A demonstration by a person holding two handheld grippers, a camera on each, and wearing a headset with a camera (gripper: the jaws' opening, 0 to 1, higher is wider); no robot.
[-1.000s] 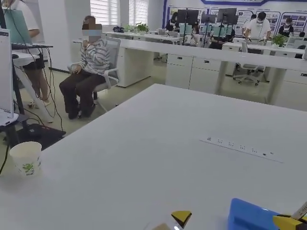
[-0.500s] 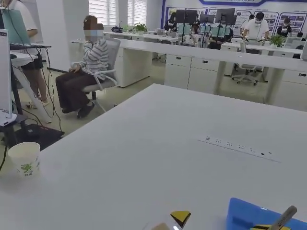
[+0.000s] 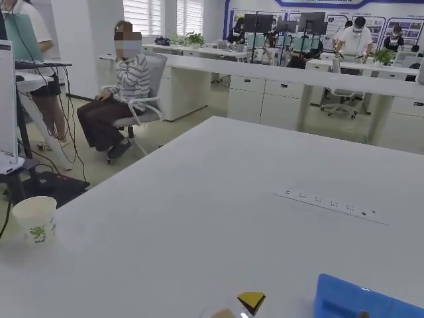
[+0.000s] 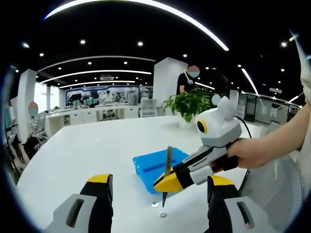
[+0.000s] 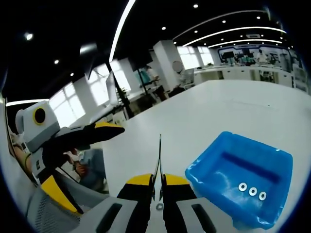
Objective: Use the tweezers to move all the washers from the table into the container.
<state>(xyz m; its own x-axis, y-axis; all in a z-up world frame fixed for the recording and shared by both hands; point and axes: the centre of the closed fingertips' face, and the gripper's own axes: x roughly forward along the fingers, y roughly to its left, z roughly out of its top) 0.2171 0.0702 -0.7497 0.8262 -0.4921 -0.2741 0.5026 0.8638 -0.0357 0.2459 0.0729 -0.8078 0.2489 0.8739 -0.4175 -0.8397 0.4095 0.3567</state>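
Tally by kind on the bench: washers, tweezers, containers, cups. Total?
Washers: 5, 3 in the container, 2 on the table
Tweezers: 1
Blue container: 1
Paper cup: 1
Total: 8

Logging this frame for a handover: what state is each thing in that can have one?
left hand-held gripper: open, empty
right hand-held gripper: shut on tweezers
tweezers: gripped, pointing down
blue container: upright, holding three washers
loose washers: two, lying outside the container
paper cup: upright
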